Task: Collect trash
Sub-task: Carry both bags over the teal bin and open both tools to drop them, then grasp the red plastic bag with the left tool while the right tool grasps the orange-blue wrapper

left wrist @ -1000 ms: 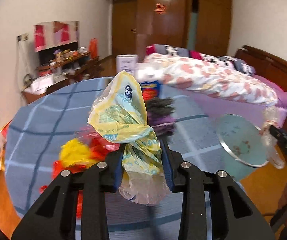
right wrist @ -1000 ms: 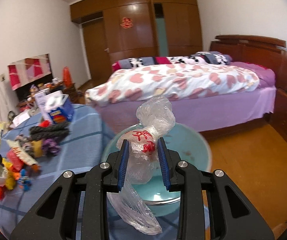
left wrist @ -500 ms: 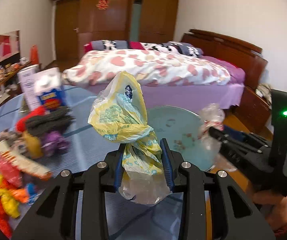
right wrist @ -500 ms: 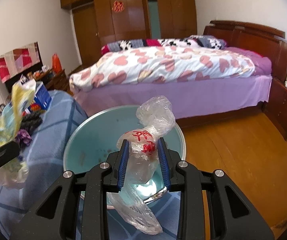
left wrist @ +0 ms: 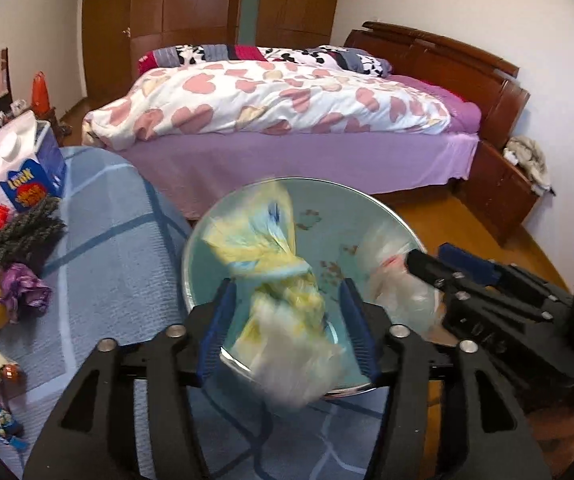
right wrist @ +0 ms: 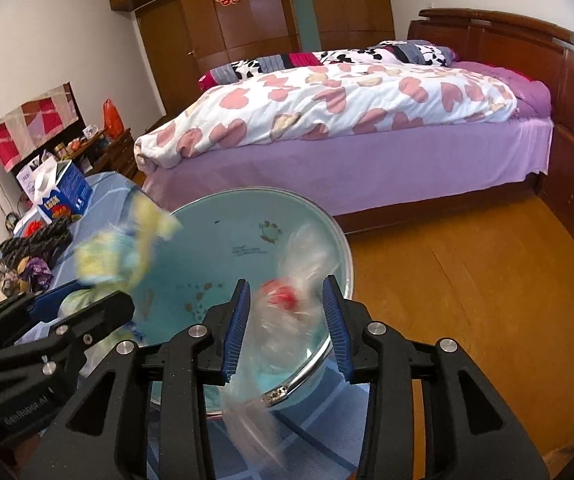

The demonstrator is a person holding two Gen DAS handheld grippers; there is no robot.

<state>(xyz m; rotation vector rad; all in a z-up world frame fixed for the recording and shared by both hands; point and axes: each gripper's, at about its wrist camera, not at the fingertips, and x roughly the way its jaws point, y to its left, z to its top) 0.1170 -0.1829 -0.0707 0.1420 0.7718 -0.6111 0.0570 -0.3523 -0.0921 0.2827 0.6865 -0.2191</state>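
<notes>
A light blue round basin (left wrist: 319,216) (right wrist: 243,224) stands at the edge of the blue checked table. My left gripper (left wrist: 287,320) is open over it, and a yellow plastic bag (left wrist: 271,264) (right wrist: 123,256) is blurred between its spread jaws, falling loose. My right gripper (right wrist: 285,320) is open too, and a clear plastic bag with red print (right wrist: 291,312) (left wrist: 391,276) drops blurred between its jaws above the basin's near rim. Each gripper shows in the other's view.
Several pieces of trash (left wrist: 11,256) lie on the blue checked tablecloth (left wrist: 107,264) at left with a blue carton (left wrist: 23,164). A bed with a heart-print quilt (left wrist: 287,100) stands behind. The wooden floor (right wrist: 467,280) is at right.
Both grippers have opened and let go of their bags, which now fall toward the basin. Both have moved in over the basin.
</notes>
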